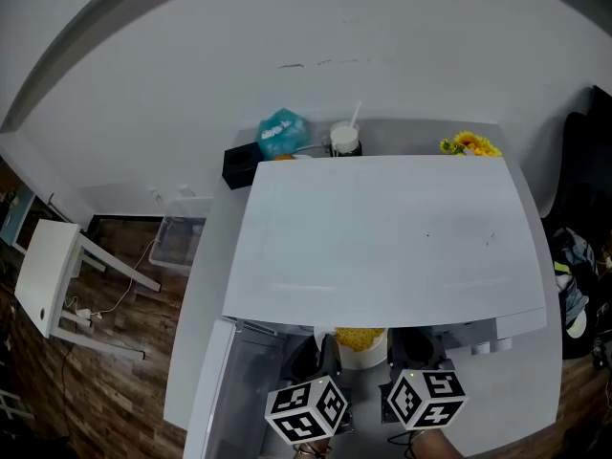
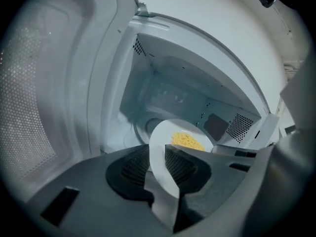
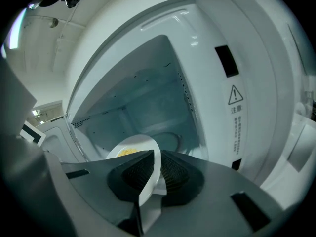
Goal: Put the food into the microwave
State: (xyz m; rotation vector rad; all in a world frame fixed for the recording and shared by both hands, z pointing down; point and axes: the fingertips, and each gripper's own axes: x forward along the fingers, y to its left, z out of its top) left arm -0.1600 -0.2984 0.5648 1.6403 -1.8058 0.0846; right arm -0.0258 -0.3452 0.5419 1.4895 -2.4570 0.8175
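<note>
Yellow food [image 2: 186, 140] heaped in the middle of a white plate [image 2: 160, 137]. Hangs at the open mouth of the microwave [image 1: 382, 237], tucked partly under its front lip in the head view; cannot tell whether it rests on anything.

Pinched from two sides. Left gripper [image 2: 158, 166] clamped on one rim, ribbed pads [image 2: 134, 168] pressed against both faces, the food just beyond the fingertips. Right gripper [image 3: 157, 171] clamped the same way on the opposite rim, fingers [image 3: 175, 174] drawn nearly together with only the plate's thickness between them.

Past both sets of fingertips, the microwave's cavity [image 3: 148, 98]: perforated vents in the walls, a round turntable ring [image 3: 170, 139] on the floor. Left of the left fingers, the door [image 2: 34, 107] swung wide, dotted mesh across its window.

Right of the right fingers, on the front panel, a warning label [image 3: 236, 98]: triangle with an exclamation mark over "注意", then a column of smaller print too fine to read. Above it, a plain black rectangle [image 3: 225, 60].

Far beyond the fingertips, behind the microwave in the head view: teal bag [image 1: 282, 132], black box [image 1: 241, 165], white cup [image 1: 344, 142] with a straw, yellow flowers [image 1: 470, 145].
</note>
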